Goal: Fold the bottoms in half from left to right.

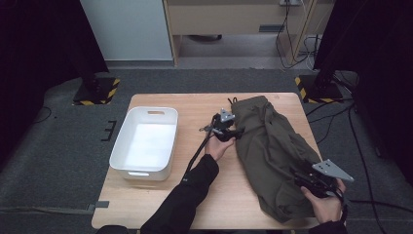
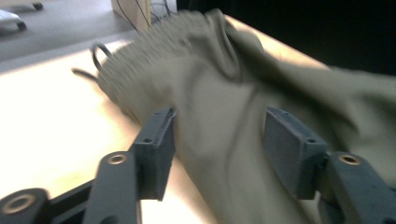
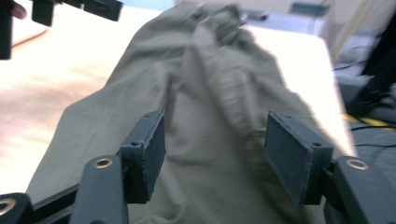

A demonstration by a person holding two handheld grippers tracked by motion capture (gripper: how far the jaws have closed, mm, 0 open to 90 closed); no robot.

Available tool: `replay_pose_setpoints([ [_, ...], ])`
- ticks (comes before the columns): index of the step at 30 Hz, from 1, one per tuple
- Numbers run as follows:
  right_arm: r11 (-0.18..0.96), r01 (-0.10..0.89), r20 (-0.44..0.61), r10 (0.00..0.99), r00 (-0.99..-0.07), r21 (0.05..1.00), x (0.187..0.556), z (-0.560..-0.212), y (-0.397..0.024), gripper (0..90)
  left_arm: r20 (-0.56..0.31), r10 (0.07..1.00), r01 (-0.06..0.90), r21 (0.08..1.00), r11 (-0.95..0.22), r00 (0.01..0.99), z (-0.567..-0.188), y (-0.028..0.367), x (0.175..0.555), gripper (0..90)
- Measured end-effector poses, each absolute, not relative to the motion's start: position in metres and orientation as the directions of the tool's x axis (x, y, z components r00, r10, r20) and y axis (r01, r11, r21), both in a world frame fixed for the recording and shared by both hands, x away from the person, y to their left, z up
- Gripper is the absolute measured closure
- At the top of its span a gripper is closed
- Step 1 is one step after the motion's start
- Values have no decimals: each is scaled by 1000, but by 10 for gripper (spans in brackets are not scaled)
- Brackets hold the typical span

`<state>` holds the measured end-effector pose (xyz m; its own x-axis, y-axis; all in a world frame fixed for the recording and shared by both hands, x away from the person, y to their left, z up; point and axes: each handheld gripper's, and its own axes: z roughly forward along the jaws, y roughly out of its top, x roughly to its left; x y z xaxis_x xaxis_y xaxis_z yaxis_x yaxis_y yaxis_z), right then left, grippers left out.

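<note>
An olive-green garment (image 1: 272, 151) with a dark drawstring (image 1: 233, 101) lies crumpled along the right half of the wooden table (image 1: 209, 195). My left gripper (image 1: 233, 131) is at the garment's left edge, near the gathered waistband. In the left gripper view its jaws (image 2: 217, 135) stand open, with the cloth (image 2: 224, 84) lying between and beyond the pads, not pinched. My right gripper (image 1: 303, 176) hovers over the garment's near right end. In the right gripper view it (image 3: 215, 144) is open too, above the fabric (image 3: 210, 93).
A white rectangular bin (image 1: 141, 173) stands empty on the table's left side. Black stands with yellow-striped bases (image 1: 97, 92) flank the far corners, and cables (image 1: 341, 117) trail on the floor at right. The left gripper (image 3: 74, 7) shows in the right gripper view's top left.
</note>
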<state>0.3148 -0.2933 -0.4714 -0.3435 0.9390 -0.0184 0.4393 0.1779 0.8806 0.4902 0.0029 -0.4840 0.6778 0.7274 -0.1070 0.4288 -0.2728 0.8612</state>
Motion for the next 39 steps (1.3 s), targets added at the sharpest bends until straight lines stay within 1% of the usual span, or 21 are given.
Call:
replay_pose_setpoints([
  [2, 194, 463, -18, 934, -358, 865, 320, -479, -293, 359, -99, 719, 430, 853, -294, 688, -492, -3, 484, 390],
  [5, 225, 521, -20, 929, -369, 823, 324, -490, -298, 316, -87, 701, 429, 841, -330, 708, -501, -14, 477, 369],
  [6, 227, 529, -29, 934, -357, 817, 324, -493, -300, 311, -83, 692, 425, 839, -340, 717, -504, -19, 475, 363],
  [9, 228, 538, -44, 942, -333, 811, 323, -500, -307, 235, -88, 686, 433, 831, -349, 722, -511, -27, 473, 351],
  [10, 230, 547, -45, 943, -330, 805, 323, -502, -309, 222, -90, 685, 437, 828, -352, 723, -514, -29, 473, 349],
  [12, 243, 561, -57, 943, -329, 791, 323, -507, -312, 212, -81, 684, 440, 819, -368, 725, -519, -34, 472, 346],
  [14, 257, 581, -58, 939, -338, 772, 322, -512, -312, 178, -50, 679, 425, 813, -398, 732, -523, -39, 471, 345],
  [15, 265, 593, -58, 937, -344, 760, 322, -515, -311, 177, -34, 677, 418, 809, -413, 735, -525, -41, 471, 343],
  [18, 292, 613, -74, 932, -356, 734, 321, -520, -308, 158, -24, 670, 414, 802, -431, 742, -530, -45, 471, 341],
  [20, 290, 632, -73, 935, -346, 719, 320, -523, -307, 142, -19, 672, 420, 793, -441, 740, -534, -46, 472, 340],
  [23, 296, 639, -77, 935, -348, 710, 320, -526, -307, 132, -14, 673, 423, 787, -449, 739, -534, -46, 473, 347],
  [26, 293, 656, -66, 935, -347, 695, 320, -529, -304, 130, 45, 674, 417, 755, -507, 738, -535, -46, 473, 366],
  [32, 288, 653, -49, 932, -358, 701, 319, -532, -298, 131, 19, 687, 444, 750, -490, 726, -536, -39, 478, 371],
  [37, 264, 667, -1, 930, -367, 697, 319, -533, -285, 134, 24, 693, 449, 746, -493, 721, -535, -28, 483, 372],
  [39, 275, 662, 0, 924, -383, 698, 319, -533, -278, 134, 36, 699, 451, 740, -499, 715, -534, -21, 485, 374],
])
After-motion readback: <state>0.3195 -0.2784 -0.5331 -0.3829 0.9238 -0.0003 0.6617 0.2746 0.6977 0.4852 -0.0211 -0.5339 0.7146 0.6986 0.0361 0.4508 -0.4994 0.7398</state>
